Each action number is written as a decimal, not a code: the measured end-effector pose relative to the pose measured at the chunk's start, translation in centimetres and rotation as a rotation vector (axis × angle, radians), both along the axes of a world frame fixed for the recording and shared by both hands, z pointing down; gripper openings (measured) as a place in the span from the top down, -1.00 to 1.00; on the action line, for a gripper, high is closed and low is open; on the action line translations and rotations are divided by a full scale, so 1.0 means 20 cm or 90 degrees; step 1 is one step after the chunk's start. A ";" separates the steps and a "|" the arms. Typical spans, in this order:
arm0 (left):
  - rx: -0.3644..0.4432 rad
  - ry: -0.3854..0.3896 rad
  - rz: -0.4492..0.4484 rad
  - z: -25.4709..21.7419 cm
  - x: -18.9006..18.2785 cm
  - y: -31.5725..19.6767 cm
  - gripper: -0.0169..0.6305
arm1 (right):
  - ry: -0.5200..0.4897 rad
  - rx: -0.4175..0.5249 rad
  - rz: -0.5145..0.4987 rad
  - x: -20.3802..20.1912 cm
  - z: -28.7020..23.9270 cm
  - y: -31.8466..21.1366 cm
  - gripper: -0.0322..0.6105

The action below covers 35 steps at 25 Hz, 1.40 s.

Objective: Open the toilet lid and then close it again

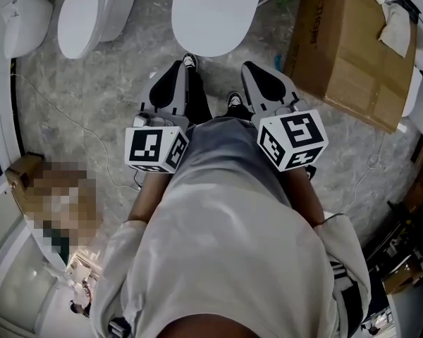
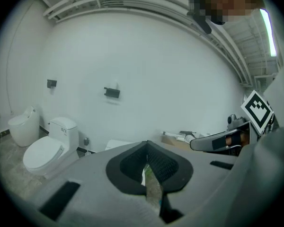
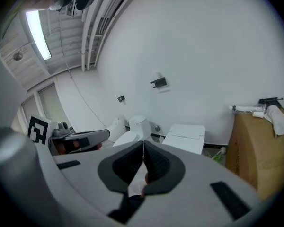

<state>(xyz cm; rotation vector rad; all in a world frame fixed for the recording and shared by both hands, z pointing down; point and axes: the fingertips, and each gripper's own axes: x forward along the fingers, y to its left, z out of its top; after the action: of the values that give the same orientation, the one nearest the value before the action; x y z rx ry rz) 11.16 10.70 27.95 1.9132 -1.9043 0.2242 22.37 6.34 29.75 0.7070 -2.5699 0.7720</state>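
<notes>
Head view: the white oval toilet lid (image 1: 213,9) lies shut on its bowl, straight ahead of the person and well beyond both grippers. Its long axis runs away from them and its rounded front edge is the nearest part. The left gripper (image 1: 178,69) and right gripper (image 1: 256,70) point forward and downward side by side, about equally near, with the lid centred between their lines. Bare grey marbled floor (image 1: 120,83) and the person's dark shoes (image 1: 189,60) fill the gap; nothing blocks the approach. A brown cardboard box (image 1: 345,48) stands close on the right, and a second white toilet (image 1: 84,16) on the left.

Left gripper view: the dark padded jaws are pressed together with nothing between them. A sliver of the white lid (image 2: 117,144) shows just past the tips, slightly left.

Right gripper view: these jaws also meet, empty. The toilet (image 3: 185,137) lies ahead, slightly right, with the box (image 3: 260,148) beside it.
</notes>
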 end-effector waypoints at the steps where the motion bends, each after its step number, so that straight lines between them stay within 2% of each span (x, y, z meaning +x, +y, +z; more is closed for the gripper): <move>1: 0.000 0.002 0.009 0.00 -0.04 -0.03 0.92 | 0.004 -0.001 0.008 -0.03 0.00 -0.02 0.87; 18: -0.012 0.049 0.153 0.04 -0.69 -0.50 0.92 | 0.049 -0.007 0.127 -0.68 -0.01 -0.35 0.87; 21: 0.002 0.062 0.168 0.03 -0.82 -0.57 0.92 | 0.057 -0.006 0.141 -0.78 -0.01 -0.38 0.87; 24: -0.005 0.061 0.175 0.07 -0.93 -0.63 0.92 | 0.069 -0.002 0.152 -0.85 0.01 -0.42 0.87; 30: -0.038 0.085 0.204 0.20 -1.04 -0.66 0.92 | 0.096 -0.008 0.171 -0.96 0.05 -0.41 0.87; 35: -0.064 0.094 0.220 0.28 -1.02 -0.63 0.92 | 0.116 -0.027 0.162 -1.01 0.12 -0.33 0.87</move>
<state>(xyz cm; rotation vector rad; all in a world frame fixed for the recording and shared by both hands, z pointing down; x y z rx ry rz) -9.30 -2.00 33.56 2.1170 -1.4335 0.2665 2.22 -0.29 32.18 1.0550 -2.3210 0.7956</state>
